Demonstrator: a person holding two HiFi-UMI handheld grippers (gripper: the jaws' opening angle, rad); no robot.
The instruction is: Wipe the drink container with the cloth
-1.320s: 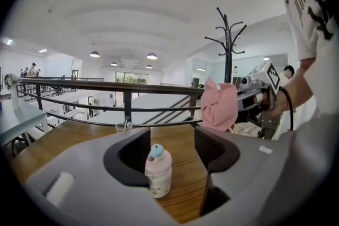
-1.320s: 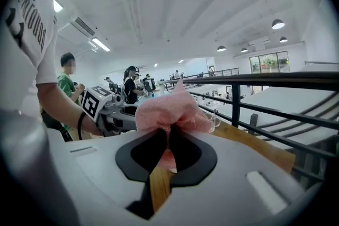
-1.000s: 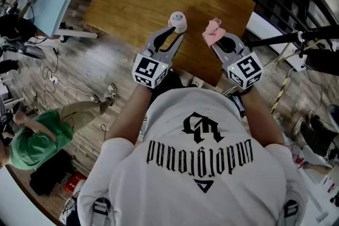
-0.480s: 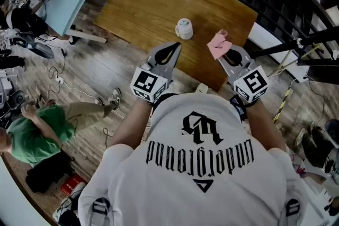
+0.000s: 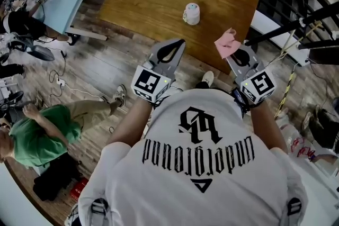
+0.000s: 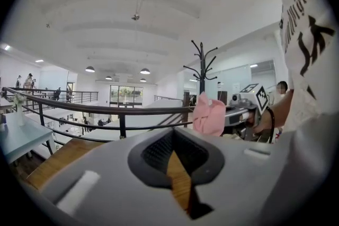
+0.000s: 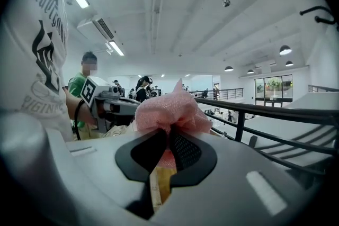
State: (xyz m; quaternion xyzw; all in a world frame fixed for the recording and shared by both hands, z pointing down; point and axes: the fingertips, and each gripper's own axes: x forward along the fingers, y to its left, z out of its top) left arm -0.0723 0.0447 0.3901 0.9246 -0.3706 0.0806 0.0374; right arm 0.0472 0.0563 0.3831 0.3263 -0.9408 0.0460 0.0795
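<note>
On the brown wooden tabletop (image 5: pixel 143 0), at twelve o'clock, the white, green-topped drink container (image 5: pixel 192 13) stands clear of the left tongs (image 5: pixel 179 44), closed and empty, and the right tongs (image 5: pixel 236 53), gripping the crumpled pink cloth (image 5: pixel 226 42) at one o'clock, so no wiping appears under way.

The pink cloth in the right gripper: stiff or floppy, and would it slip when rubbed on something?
Probably floppy: the pink cloth bunches into soft folds above the right gripper pinching it. Likely light, since it stands up from that one pinch. Its netted weave looks more grippy than slippery.
</note>
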